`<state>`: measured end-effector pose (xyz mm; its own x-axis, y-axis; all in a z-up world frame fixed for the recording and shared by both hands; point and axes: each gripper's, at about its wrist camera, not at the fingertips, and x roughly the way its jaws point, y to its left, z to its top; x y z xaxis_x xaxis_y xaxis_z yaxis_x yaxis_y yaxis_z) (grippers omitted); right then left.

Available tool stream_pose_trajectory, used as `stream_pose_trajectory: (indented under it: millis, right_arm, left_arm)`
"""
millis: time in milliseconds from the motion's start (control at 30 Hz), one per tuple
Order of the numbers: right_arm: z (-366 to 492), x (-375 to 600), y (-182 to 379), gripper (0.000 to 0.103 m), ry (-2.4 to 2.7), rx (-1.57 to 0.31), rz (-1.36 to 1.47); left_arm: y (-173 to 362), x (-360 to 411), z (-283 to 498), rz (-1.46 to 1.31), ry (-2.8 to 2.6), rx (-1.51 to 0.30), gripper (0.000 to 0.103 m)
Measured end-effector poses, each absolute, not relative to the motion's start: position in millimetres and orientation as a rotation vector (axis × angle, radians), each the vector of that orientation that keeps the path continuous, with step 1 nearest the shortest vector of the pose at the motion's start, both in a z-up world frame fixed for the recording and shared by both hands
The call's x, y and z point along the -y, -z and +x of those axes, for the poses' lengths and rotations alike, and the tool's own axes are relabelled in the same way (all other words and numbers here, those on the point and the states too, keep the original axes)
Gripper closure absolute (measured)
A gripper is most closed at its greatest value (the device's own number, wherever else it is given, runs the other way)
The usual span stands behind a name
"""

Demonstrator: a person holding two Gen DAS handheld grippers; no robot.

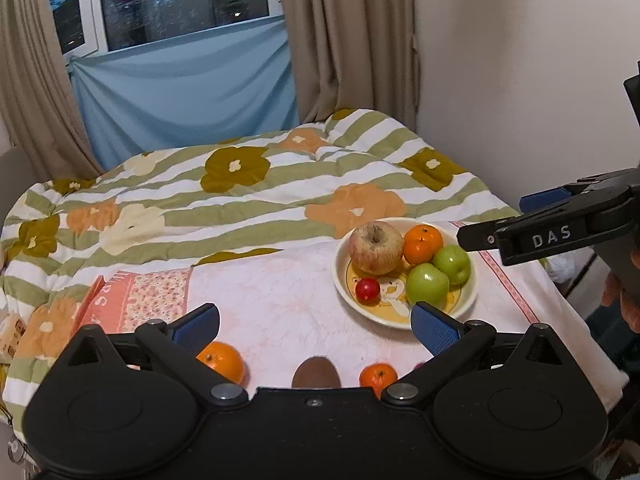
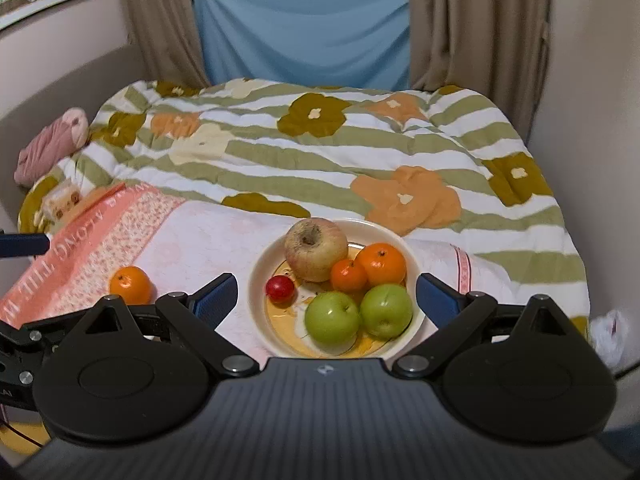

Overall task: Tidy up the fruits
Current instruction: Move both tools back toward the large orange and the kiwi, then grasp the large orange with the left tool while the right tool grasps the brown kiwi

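A cream plate [image 1: 468, 300] [image 2: 256, 280] on the pink towel holds a big yellowish apple [image 1: 376, 246] [image 2: 316, 248], oranges [image 1: 422, 244] [image 2: 380, 264], two green apples [image 1: 428, 284] [image 2: 332, 316] and a small red fruit [image 1: 367, 290] [image 2: 280, 288]. Loose on the towel lie an orange [image 1: 222, 360] [image 2: 130, 284], a brown kiwi [image 1: 316, 372] and a small orange [image 1: 378, 376]. My left gripper [image 1: 316, 326] is open and empty above the loose fruit. My right gripper [image 2: 326, 300] is open and empty over the plate; it also shows in the left wrist view [image 1: 480, 236].
The pink towel [image 1: 260, 300] [image 2: 192, 240] lies on a flowered striped quilt [image 1: 240, 184] [image 2: 320, 152]. A pink bundle [image 2: 52, 144] lies at the bed's left. Curtains and a wall stand behind. The bed edge drops off on the right.
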<state>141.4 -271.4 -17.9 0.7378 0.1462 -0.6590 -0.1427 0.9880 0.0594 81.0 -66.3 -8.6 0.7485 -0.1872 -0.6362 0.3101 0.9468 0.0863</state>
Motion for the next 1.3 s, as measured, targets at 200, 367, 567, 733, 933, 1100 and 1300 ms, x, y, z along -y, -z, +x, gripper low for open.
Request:
stream_pose_trajectory:
  millis: [200, 367, 567, 733, 933, 1100, 1300]
  right_arm:
    - [104.6, 246.7, 18.7, 0.000, -0.104, -0.705, 0.010]
    - [86.5, 220.6, 26.2, 0.000, -0.077, -0.711, 0.049]
    - [81.7, 185.7, 41.6, 0.000, -0.055, -0.735, 0.101]
    - [87.0, 156.4, 63.2, 0.000, -0.008, -0.763, 0.184]
    - [95.4, 118.7, 96.2, 0.000, 0.026, -0.816, 0.221]
    - [108.7, 96.2, 119.7, 0.000, 0.018, -0.856, 0.239]
    - [124.1, 82.7, 142.9, 0.000, 0.044, -0.882, 0.220]
  left_arm:
    - [14.0, 38.2, 71.8, 0.204, 0.312, -0.691, 0.000]
    - [20.4, 14.8, 71.2, 0.227, 0.328, -0.699, 0.000]
    - [32.9, -16.1, 83.0, 0.224, 0.349, -0.726, 0.000]
    - [49.4, -39.1, 104.0, 0.240, 0.382, -0.734, 0.000]
    - [76.8, -56.8, 139.3, 0.299, 0.454, -0.748, 0.004]
    - [101.1, -61.1, 164.6, 0.327, 0.500, -0.771, 0.007]
    - [119.7, -54.4, 181.3, 0.369, 0.582, -0.792, 0.015]
